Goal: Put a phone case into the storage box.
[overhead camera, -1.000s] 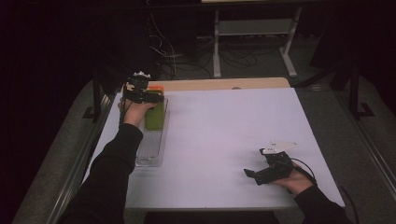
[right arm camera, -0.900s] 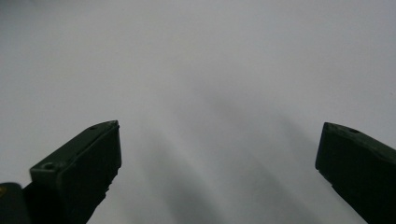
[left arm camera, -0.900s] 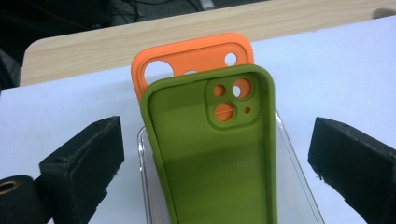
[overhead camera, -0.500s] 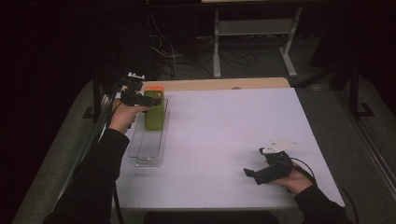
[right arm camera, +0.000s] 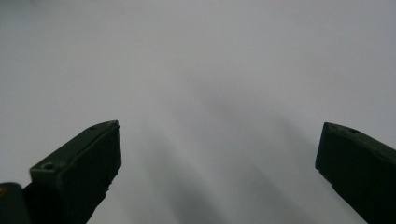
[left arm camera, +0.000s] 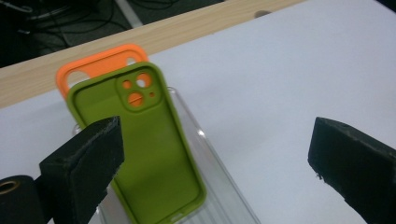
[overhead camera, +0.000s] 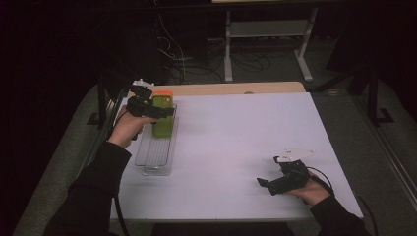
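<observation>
Green phone case (left arm camera: 149,158) sits in the clear plastic tray (overhead camera: 156,156) at the table's far left, stacked on an orange phone case (left arm camera: 100,63). Left gripper (overhead camera: 164,112) hovers just over it, jaws wide, nothing between them. Right gripper (overhead camera: 263,184) rests on the white table (overhead camera: 236,132) well away, jaws wide too.

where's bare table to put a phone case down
Free: the white tabletop between the clear ribbed plastic tray and the right gripper, up to the wooden back edge. Crowded: the tray's far end, where the green phone case, orange phone case and left gripper sit.
</observation>
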`<action>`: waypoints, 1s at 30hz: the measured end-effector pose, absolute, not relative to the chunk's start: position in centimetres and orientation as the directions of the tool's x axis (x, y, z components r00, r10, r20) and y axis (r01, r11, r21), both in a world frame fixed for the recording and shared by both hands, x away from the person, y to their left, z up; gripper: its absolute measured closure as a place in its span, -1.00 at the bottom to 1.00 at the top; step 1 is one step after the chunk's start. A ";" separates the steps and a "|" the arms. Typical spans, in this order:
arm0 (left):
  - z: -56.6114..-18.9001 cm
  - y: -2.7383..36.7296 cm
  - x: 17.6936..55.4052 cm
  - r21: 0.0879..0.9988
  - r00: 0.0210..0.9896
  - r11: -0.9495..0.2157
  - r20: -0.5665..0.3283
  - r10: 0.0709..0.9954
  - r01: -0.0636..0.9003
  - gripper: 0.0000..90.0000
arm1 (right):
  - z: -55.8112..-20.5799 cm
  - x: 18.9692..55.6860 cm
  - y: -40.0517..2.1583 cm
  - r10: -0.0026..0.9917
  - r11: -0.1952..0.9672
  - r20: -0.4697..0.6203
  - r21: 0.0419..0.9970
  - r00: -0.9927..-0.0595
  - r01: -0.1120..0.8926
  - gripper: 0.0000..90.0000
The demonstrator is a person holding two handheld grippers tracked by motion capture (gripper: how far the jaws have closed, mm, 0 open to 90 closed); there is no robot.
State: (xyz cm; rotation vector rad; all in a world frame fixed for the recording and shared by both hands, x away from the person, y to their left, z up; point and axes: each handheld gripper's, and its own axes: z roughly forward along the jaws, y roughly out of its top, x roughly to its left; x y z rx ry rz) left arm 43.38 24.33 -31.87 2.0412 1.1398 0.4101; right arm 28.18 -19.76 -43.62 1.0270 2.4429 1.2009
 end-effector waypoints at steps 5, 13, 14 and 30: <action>-32.3 24.3 42.1 0.760 0.597 -0.336 -0.085 0.798 0.557 -0.93 | -43.6 28.2 -19.8 0.682 0.413 0.101 0.765 -0.725 0.495 -1.00; -32.7 24.6 40.0 0.782 0.657 -0.357 -0.087 0.749 0.511 -0.93 | -43.5 28.2 -19.9 0.681 0.410 0.102 0.768 -0.726 0.493 -1.00; -32.8 24.6 39.7 0.785 0.662 -0.359 -0.086 0.745 0.505 -0.93 | -43.4 28.2 -19.9 0.679 0.411 0.099 0.769 -0.727 0.489 -1.00; -34.7 25.1 35.1 0.814 0.733 -0.377 -0.087 0.674 0.442 -0.93 | -42.6 27.9 -20.0 0.670 0.406 0.101 0.780 -0.735 0.477 -1.00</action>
